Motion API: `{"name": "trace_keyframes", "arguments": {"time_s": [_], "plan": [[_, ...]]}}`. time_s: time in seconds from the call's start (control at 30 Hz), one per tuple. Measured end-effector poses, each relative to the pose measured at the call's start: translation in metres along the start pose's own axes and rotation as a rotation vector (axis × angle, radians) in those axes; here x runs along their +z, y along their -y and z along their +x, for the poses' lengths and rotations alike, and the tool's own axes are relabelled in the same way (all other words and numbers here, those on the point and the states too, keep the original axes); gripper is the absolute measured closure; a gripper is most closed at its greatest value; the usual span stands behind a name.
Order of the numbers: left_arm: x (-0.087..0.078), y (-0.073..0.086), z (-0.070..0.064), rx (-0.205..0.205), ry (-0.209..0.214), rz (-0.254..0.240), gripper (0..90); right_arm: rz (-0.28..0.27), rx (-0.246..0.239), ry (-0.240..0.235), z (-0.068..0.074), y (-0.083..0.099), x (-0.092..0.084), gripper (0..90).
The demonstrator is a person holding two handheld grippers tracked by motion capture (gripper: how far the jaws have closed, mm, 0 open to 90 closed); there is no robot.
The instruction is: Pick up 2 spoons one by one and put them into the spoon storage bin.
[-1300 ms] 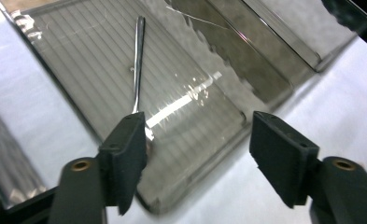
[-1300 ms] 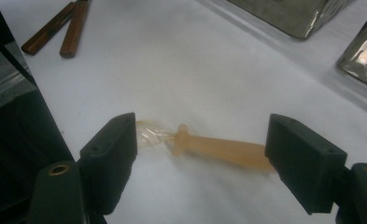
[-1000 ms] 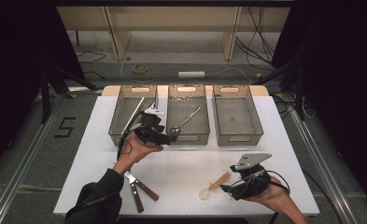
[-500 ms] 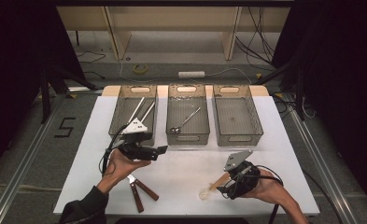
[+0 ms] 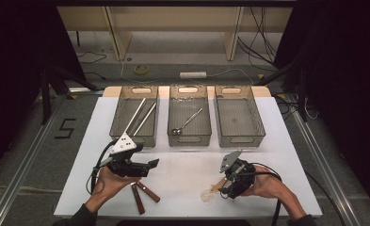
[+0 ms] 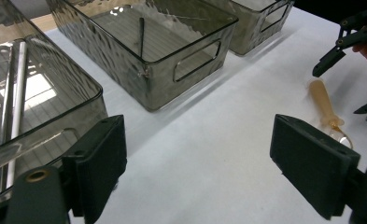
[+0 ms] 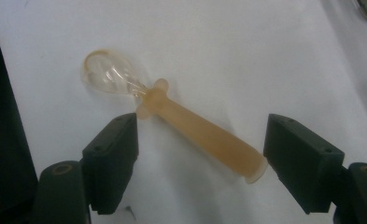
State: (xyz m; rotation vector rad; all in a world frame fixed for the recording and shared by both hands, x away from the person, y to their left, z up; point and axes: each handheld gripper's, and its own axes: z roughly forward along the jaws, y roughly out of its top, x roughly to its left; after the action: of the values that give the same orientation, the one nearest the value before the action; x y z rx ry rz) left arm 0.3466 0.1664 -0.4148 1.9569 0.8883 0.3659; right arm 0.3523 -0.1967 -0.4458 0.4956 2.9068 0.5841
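Observation:
An amber-handled spoon with a clear bowl lies flat on the white table, also seen as the spoon near the front edge. My right gripper is open, one jaw on each side of the handle, not touching it; from above, the right gripper points down-left at the spoon. My left gripper is held over the near left of the table, open and empty. Along the left gripper I see the spoon farther off.
Three smoky clear bins stand in a row at the back: the left bin holds two metal rods, the middle bin a metal spoon, and the right bin nothing visible. A brown-handled tool lies by the left hand.
My left gripper has drawn back from the bins toward the near edge. My right gripper has shifted a little left, closer over the spoon.

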Motion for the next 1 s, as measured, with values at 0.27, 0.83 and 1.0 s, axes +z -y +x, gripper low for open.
{"name": "trace_keyframes", "arguments": {"time_s": [0.27, 0.83, 1.0], "plan": [[-0.006, 0.007, -0.002, -0.001, 0.007, -0.008, 17.6, 0.018, -0.043, -0.012, 0.003, -0.005, 0.006, 28.1], [-0.003, 0.009, -0.005, 0.013, 0.005, 0.009, 17.6, 0.016, -0.118, -0.040, 0.016, -0.015, 0.014, 33.4], [-0.003, 0.009, -0.005, 0.011, 0.005, 0.015, 17.6, 0.026, -0.135, -0.040, 0.017, -0.016, 0.017, 37.3]]}}
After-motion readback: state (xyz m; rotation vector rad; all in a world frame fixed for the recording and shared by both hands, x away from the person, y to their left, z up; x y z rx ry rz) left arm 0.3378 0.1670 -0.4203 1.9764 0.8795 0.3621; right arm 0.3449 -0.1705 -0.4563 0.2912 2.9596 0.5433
